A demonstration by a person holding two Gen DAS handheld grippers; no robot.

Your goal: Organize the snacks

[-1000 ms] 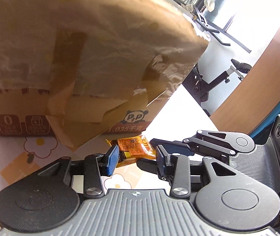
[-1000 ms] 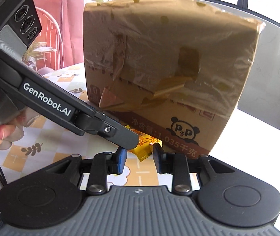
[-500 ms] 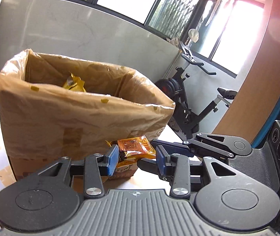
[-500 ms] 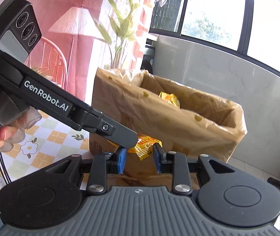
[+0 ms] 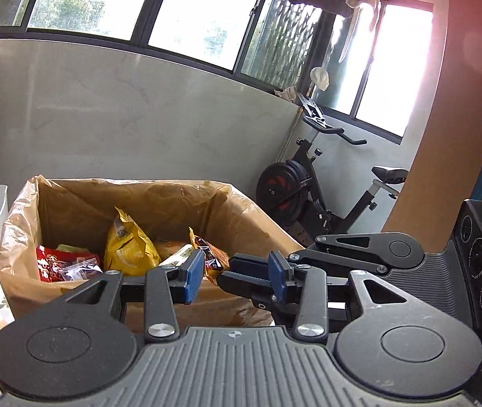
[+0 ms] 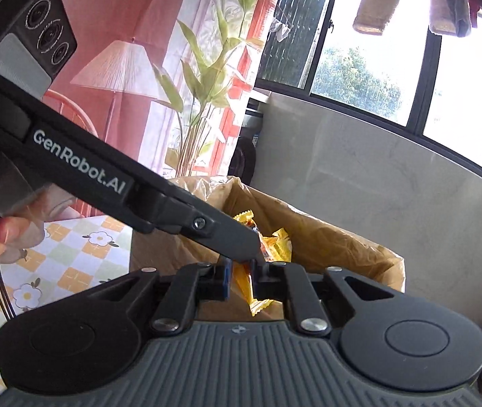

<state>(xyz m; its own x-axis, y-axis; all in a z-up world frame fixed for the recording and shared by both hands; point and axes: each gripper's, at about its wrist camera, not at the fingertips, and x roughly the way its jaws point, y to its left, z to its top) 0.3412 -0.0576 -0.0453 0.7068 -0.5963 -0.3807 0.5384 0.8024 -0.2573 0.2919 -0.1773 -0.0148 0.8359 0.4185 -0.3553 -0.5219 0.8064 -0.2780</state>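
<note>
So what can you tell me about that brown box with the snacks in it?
The brown cardboard box stands open-topped on the flower-patterned tablecloth, lined with a crinkly clear plastic bag folded over its rim. Inside lie a yellow snack bag, a red packet and other wrappers. The left tongs hang open over it; the right tongs grip an orange-yellow wrapper above its opening.

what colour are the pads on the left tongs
Blue pads, clearest in the left wrist view.
</note>
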